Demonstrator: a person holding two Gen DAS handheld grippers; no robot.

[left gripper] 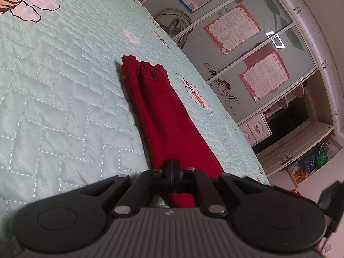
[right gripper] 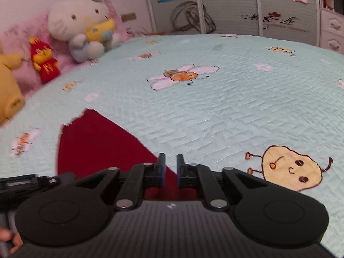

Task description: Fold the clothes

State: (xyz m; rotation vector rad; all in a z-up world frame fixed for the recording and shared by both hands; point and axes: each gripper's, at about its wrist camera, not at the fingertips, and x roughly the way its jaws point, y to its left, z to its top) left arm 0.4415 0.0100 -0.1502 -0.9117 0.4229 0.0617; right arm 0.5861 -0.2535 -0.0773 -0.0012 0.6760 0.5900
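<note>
Left gripper (left gripper: 174,163): nearest the lens, fingers pressed together on one end of the red garment (left gripper: 159,111); cloth passes between them and hangs down behind.
Right gripper (right gripper: 171,161): fingers parted with a narrow gap, nothing between them; it hovers over the garment's near edge, whether touching cannot be told.
Red garment: one long narrow strip on the bed quilt (left gripper: 53,90), running from the left gripper toward the far gathered, stitched end, which lies flat near the quilt's wardrobe-side edge. In the right wrist view it is a dark red wedge (right gripper: 96,142) under the gripper.
Bed quilt: pale mint, stitched in brick pattern, printed with bees and flowers.
Head of bed: white cat plush (right gripper: 83,25), small red-and-orange plush (right gripper: 44,61), yellow plush (right gripper: 8,90).
Beyond bed: wardrobe doors (left gripper: 236,32) with paper charts stuck on.
</note>
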